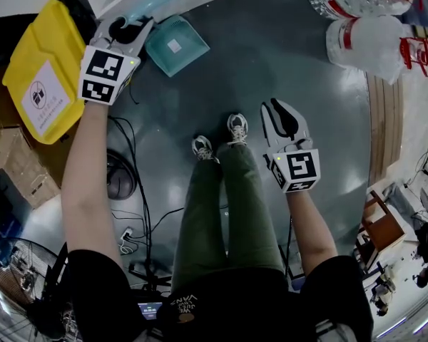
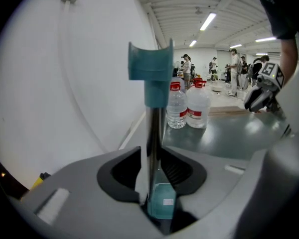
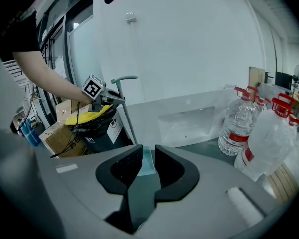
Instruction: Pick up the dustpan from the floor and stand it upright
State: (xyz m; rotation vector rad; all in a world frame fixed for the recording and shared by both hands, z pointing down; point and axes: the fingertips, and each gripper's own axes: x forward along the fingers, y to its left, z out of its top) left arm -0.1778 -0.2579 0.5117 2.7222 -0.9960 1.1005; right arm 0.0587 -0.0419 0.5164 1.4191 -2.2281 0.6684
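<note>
The dark glossy floor [image 1: 285, 84] is spreading out beneath the person, with a yellow-lidded bin [image 1: 46, 63] sitting at its left edge by the white wall and large water bottles [image 1: 371, 38] clustering at the far right. The dustpan [image 1: 189, 38] is resting its teal pan on the floor just beside the bin. Its long axis, a metal pole [image 2: 153, 133], is rising almost upright to a teal grip [image 2: 150, 66] and seems to be leaning slightly. The left gripper [image 1: 132, 27] is clamping that pole partway up, with its jaws pressing in on both sides. The right gripper [image 1: 278, 116] is hanging well apart near the person's shoes, its jaws standing half apart with nothing in them. So the left hand is the one placed to finish the job, probably by bringing the pole fully vertical above the pan. A white label [image 1: 43, 95] on the bin lid is showing a symbol and small print that cannot be read. A white sticker [image 1: 174, 45] on the pan and the bottles' red labels are equally illegible.
</note>
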